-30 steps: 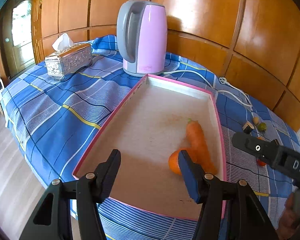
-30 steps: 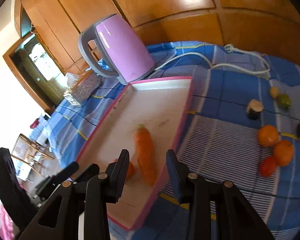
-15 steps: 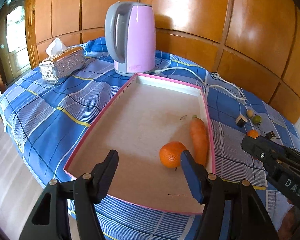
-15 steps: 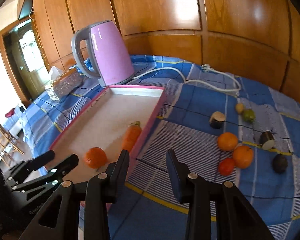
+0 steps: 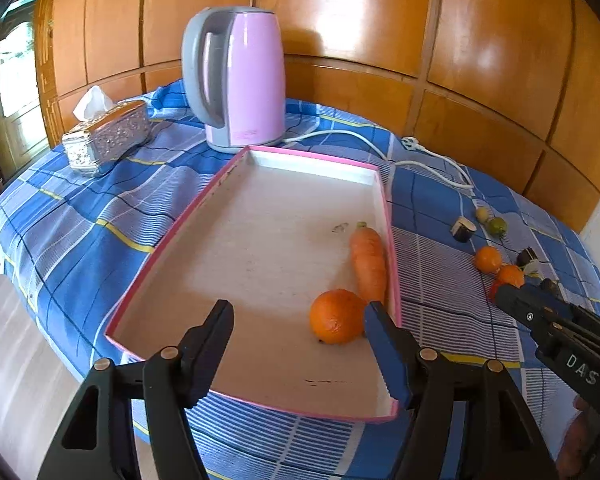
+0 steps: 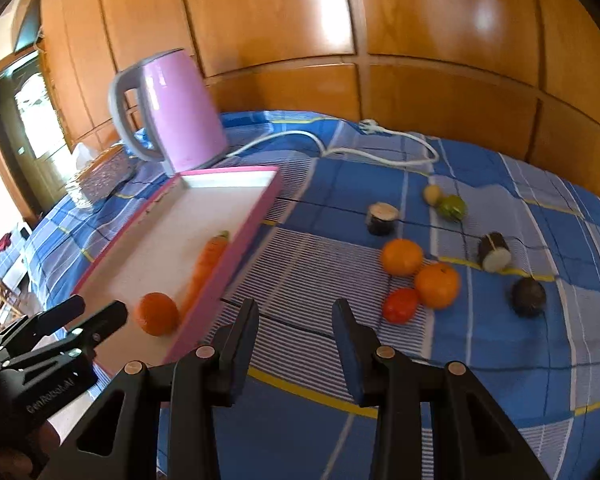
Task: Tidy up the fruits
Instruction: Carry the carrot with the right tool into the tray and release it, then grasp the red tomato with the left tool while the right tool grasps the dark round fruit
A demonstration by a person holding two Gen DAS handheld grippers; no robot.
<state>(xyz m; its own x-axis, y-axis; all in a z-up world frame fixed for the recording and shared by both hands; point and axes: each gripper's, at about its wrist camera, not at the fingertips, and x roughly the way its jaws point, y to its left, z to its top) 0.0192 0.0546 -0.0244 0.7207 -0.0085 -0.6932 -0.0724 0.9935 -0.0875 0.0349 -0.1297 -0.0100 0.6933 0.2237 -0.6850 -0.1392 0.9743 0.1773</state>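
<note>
A pink-rimmed tray (image 5: pixel 394 280) holds an orange (image 5: pixel 336 316) and a carrot (image 5: pixel 368 264) near its right wall. My left gripper (image 5: pixel 298 312) hovers over the tray's near end with its jaws opening. The orange rests just inside the right finger and nothing presses on it. My right gripper (image 6: pixel 296 308) hangs over the blue checked cloth beside the tray, narrowly open with nothing between its fingers. Ahead of it to the right lie two oranges (image 6: pixel 402 256) (image 6: pixel 437 284), a red tomato (image 6: pixel 400 305), a dark round fruit (image 6: pixel 528 296), a green fruit (image 6: pixel 452 206) and two cut dark pieces (image 6: pixel 382 218).
A pink kettle (image 5: pixel 240 80) stands behind the tray, and its white cord (image 5: pixel 420 156) trails across the cloth to the right. A silver tissue box (image 5: pixel 106 138) sits at the back left. Wooden wall panels close off the back. The table edge drops to the floor at the left.
The left gripper has drawn back from the orange and its jaws have widened. The right gripper has swung from over the tray to the cloth, toward the loose fruit.
</note>
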